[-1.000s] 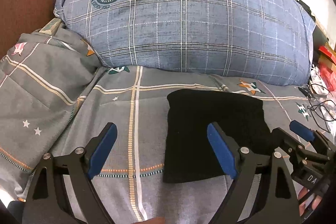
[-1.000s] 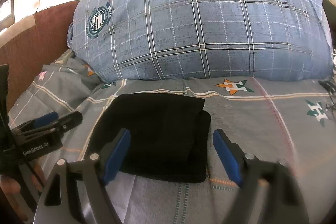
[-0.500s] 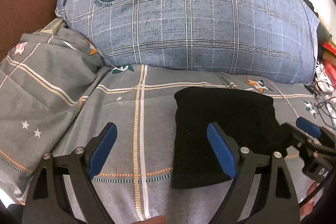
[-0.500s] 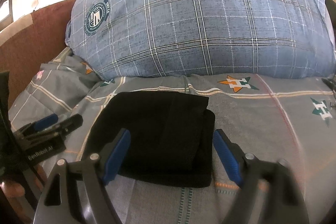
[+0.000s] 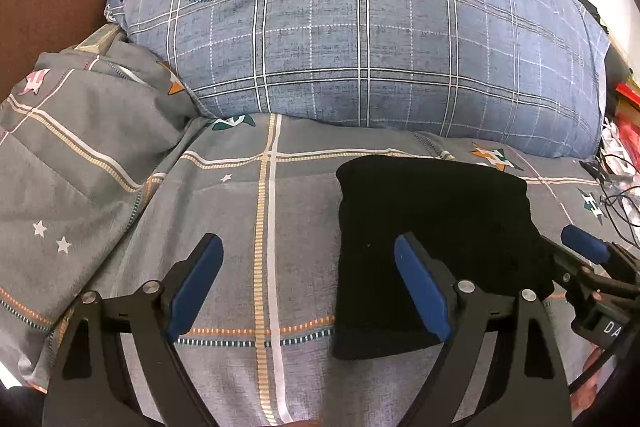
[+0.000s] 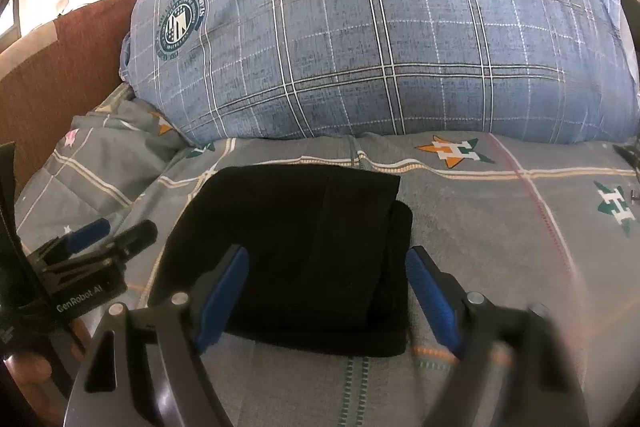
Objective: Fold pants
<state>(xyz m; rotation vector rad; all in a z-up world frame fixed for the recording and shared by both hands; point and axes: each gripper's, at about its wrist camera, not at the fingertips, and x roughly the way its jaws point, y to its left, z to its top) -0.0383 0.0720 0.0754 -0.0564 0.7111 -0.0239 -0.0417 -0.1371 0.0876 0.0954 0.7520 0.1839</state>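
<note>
Pants (image 5: 432, 239) shifted right, grey bedspread (image 5: 240, 195), plaid pillow (image 5: 380, 39)

Black pants (image 6: 304, 251), folded, flat on bedspread (image 6: 500, 227)

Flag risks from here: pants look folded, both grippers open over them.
1. The black pants are a loose stack; the lower layer sticks out at the right edge, so a snag from the open right gripper could unfold it.
2. The left gripper has one finger over the pants' left edge; withdrawing low may drag it.
3. The bedspread is soft and rumpled, so the stack could shift.
</note>
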